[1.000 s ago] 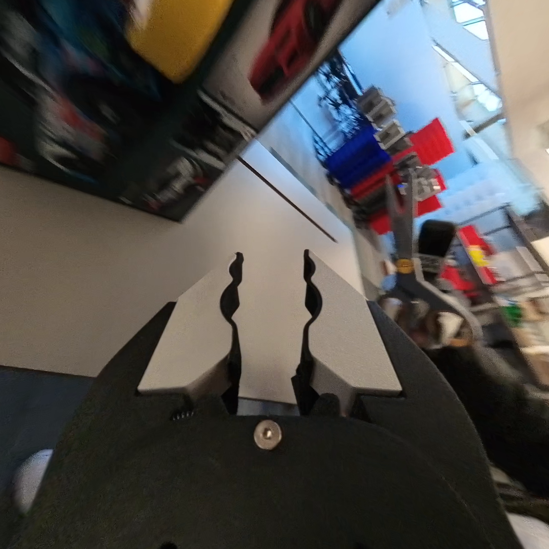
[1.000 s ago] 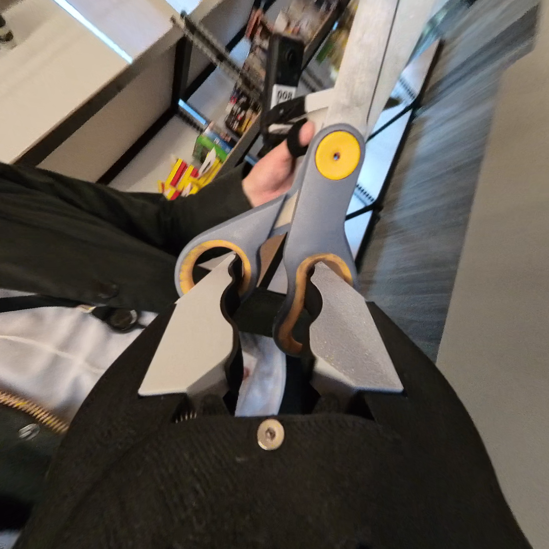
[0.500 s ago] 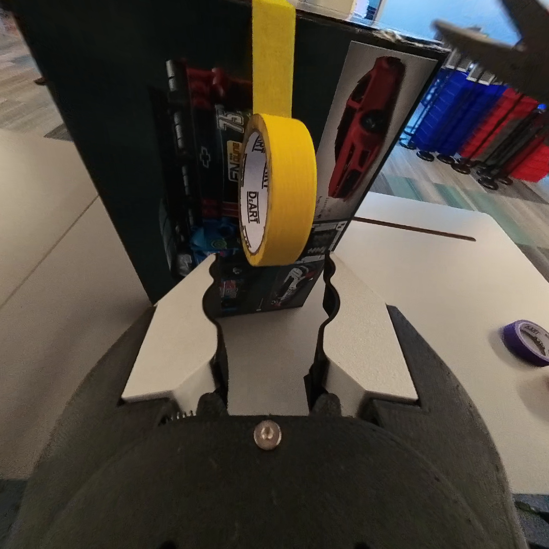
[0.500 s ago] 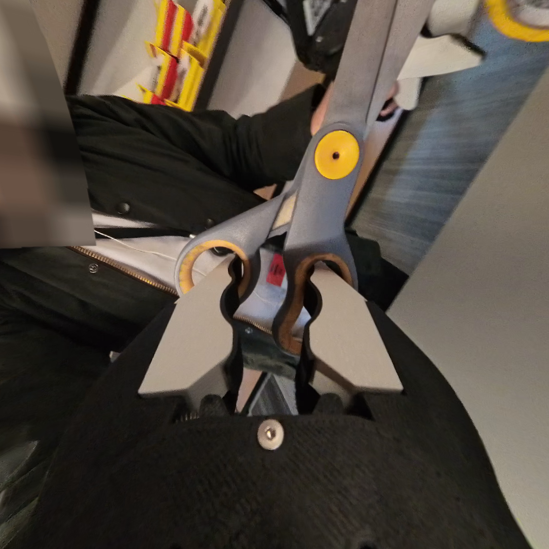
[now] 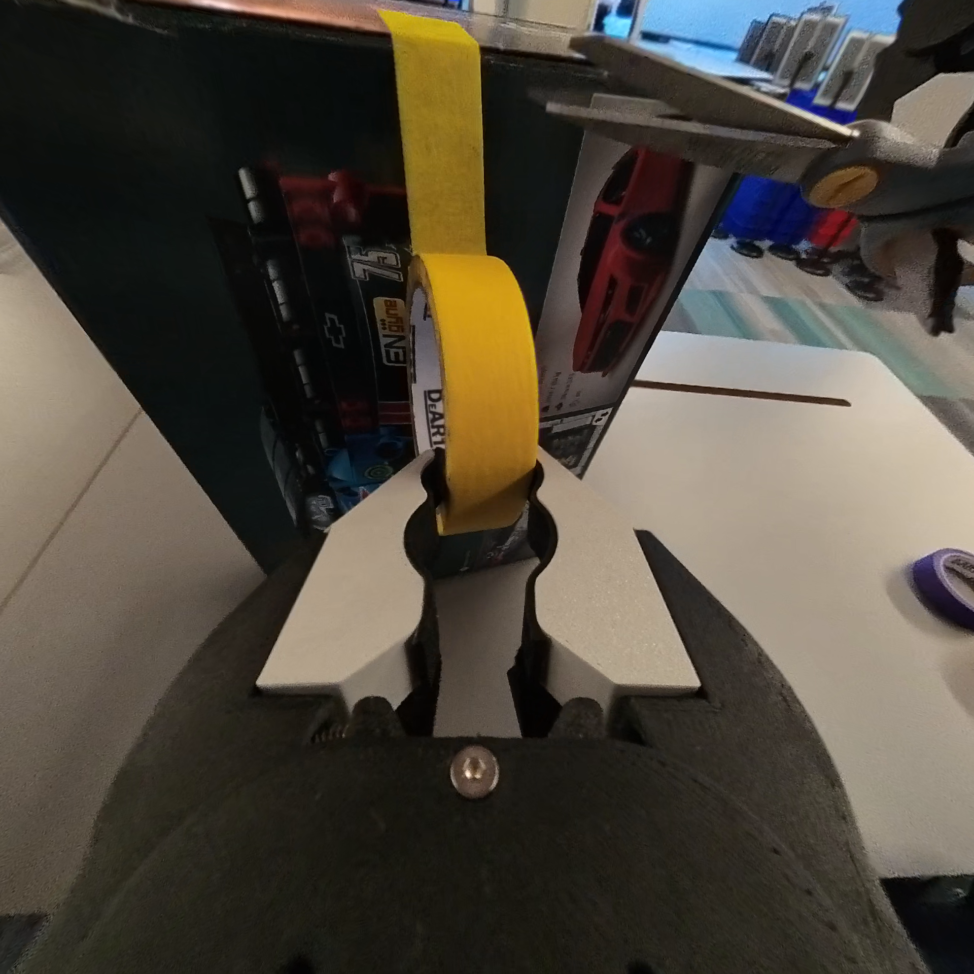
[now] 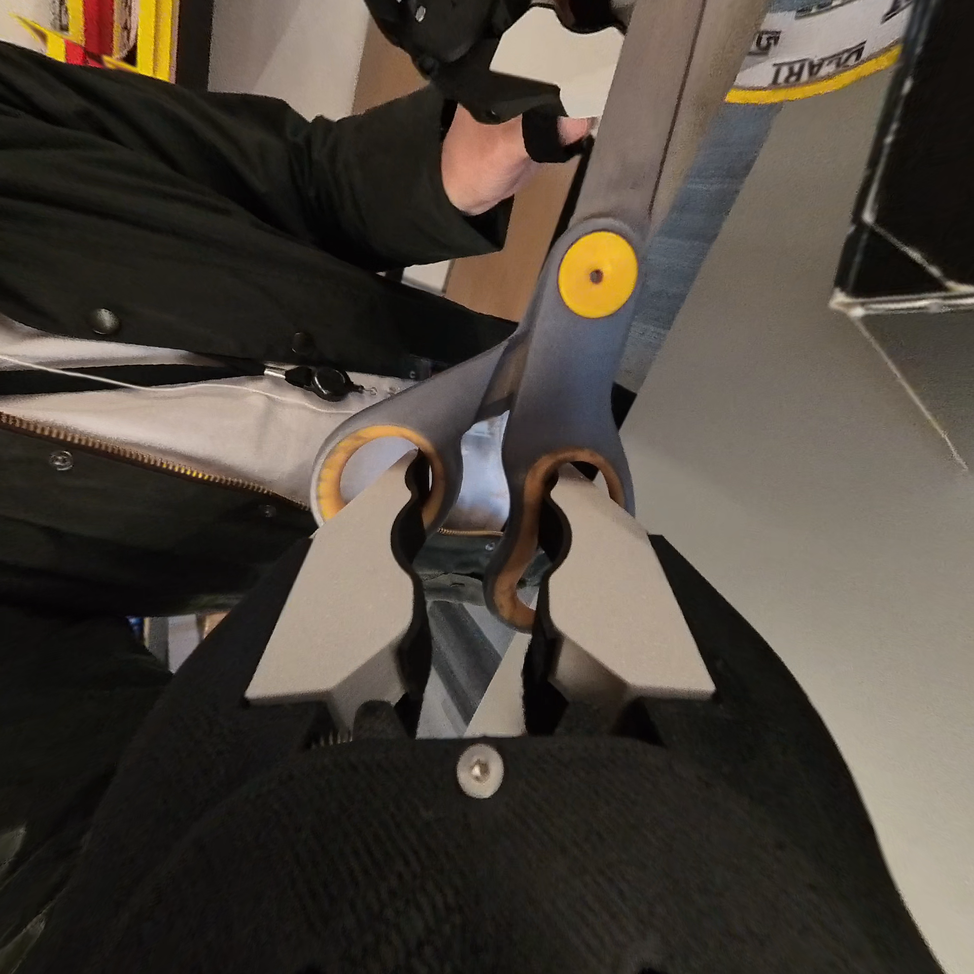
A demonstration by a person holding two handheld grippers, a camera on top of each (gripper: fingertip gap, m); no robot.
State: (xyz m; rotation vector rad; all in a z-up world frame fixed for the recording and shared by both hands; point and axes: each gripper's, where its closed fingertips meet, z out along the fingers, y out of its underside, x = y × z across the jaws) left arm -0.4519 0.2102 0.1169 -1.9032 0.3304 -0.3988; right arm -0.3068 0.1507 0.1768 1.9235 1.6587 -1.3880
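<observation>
Up close, the left gripper (image 5: 482,487) was clamped on the lower rim of a yellow tape roll (image 5: 487,379), its two grey fingers (image 5: 369,585) pinching the roll's sides at the tips. A yellow strip (image 5: 440,142) ran straight up from the roll to the top edge of a dark box (image 5: 158,211) standing just behind it on a white table (image 5: 764,527). The box carried printed pictures of cars, a red one on its right face, and some lettering; the roll's white inner core also bore printing. A purple roll (image 5: 946,585) lay flat on the table well to the right. Scissors (image 5: 711,126) reached in from the upper right, blades slightly parted, their tips near the strip but apart from it; a yellow pivot cap (image 5: 843,184) showed at the joint.

Meanwhile the right gripper (image 6: 482,500) held those scissors (image 6: 574,369) by the handles: each finger (image 6: 353,595) was pushed through one orange-lined loop, so the jaws stood apart inside the loops rather than closed on anything. The blades (image 6: 653,105) ran up and away, nearly together, crossing in front of the yellow roll's edge (image 6: 822,79). Beyond them a hand (image 6: 485,163) in a black sleeve (image 6: 211,200) gripped the other tool's handle. A corner of the box (image 6: 922,211) stood at the right on the table (image 6: 790,527).
</observation>
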